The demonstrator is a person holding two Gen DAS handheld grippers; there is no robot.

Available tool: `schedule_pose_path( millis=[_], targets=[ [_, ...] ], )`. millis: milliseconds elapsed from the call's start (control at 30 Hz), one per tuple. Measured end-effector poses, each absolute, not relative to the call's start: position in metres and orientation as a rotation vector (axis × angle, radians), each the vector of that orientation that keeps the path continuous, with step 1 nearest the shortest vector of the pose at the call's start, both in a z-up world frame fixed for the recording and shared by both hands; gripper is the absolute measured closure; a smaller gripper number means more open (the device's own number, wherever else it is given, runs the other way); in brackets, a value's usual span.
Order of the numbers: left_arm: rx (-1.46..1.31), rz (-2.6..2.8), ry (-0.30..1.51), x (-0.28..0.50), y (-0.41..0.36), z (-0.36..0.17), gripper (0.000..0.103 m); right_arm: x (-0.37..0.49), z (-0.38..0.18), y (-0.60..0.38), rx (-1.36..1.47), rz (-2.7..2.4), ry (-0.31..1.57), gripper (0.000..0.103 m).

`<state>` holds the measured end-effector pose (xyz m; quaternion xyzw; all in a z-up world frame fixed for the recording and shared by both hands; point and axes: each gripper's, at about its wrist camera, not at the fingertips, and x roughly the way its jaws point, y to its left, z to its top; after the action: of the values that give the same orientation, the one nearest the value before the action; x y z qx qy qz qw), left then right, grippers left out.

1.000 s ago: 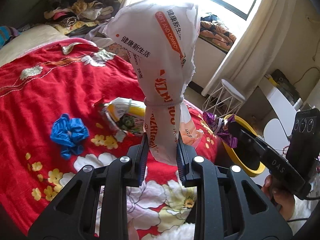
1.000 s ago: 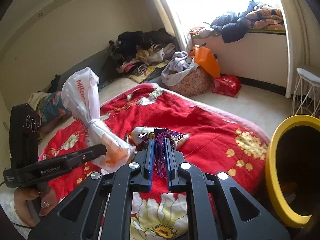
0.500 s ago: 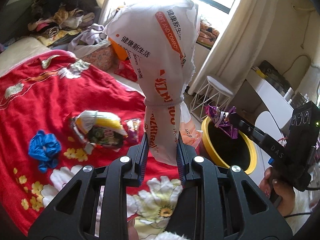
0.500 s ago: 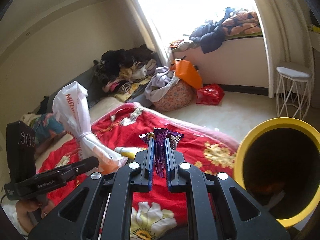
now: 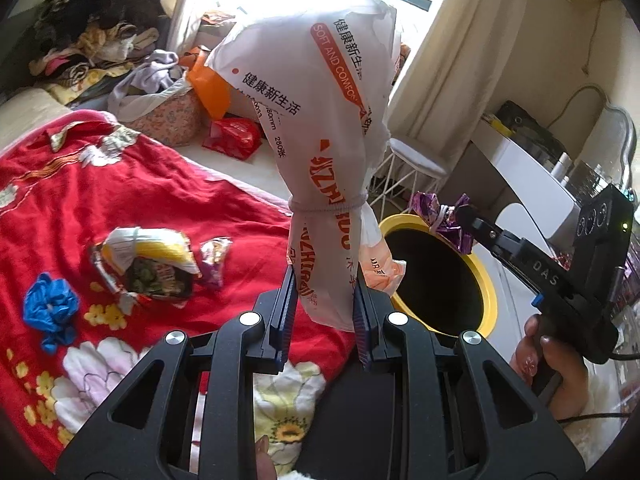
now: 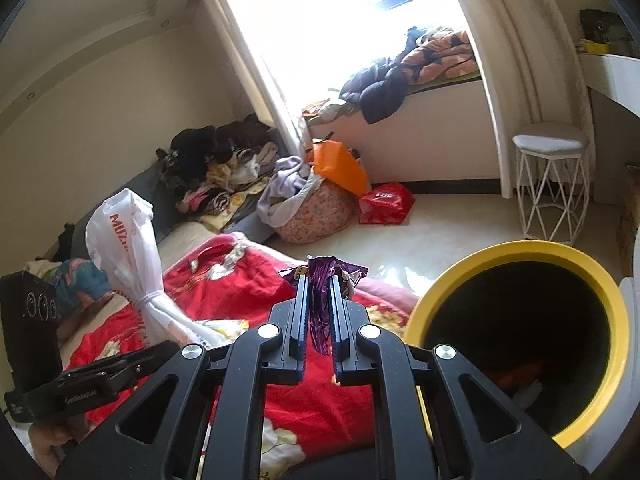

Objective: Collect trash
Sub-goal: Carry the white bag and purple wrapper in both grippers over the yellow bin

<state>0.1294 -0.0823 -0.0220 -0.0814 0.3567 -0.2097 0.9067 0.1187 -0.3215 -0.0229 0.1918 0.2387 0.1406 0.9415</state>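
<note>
The left gripper (image 5: 324,300) has its fingers (image 5: 285,304) closed onto the lower end of a white plastic bag (image 5: 320,128) printed with orange and black lettering and cinched by a band at its waist; the bag stands up above the red floral blanket (image 5: 120,184), near the rim of the yellow trash bin (image 5: 486,280). The right gripper (image 6: 320,316) has its fingers pinched nearly together on a crumpled purple wrapper (image 6: 320,280) (shiny foil, by the look), held just beside the bin's mouth. On the blanket lie a yellow-and-white snack packet (image 5: 148,260), a smaller purple wrapper (image 5: 214,256) and a wadded blue bag (image 5: 50,304). A white wire stool (image 6: 550,184) stands beyond the bin.
</note>
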Motion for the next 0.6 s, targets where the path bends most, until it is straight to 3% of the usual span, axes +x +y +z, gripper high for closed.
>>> schedule_pose_path(
  millis=[600],
  targets=[
    [-0.085, -0.54, 0.767, 0.138, -0.148, -0.029, 0.083, 0.109, -0.038, -0.385, 0.411, 0.057, 0.464, 0.094]
  ],
)
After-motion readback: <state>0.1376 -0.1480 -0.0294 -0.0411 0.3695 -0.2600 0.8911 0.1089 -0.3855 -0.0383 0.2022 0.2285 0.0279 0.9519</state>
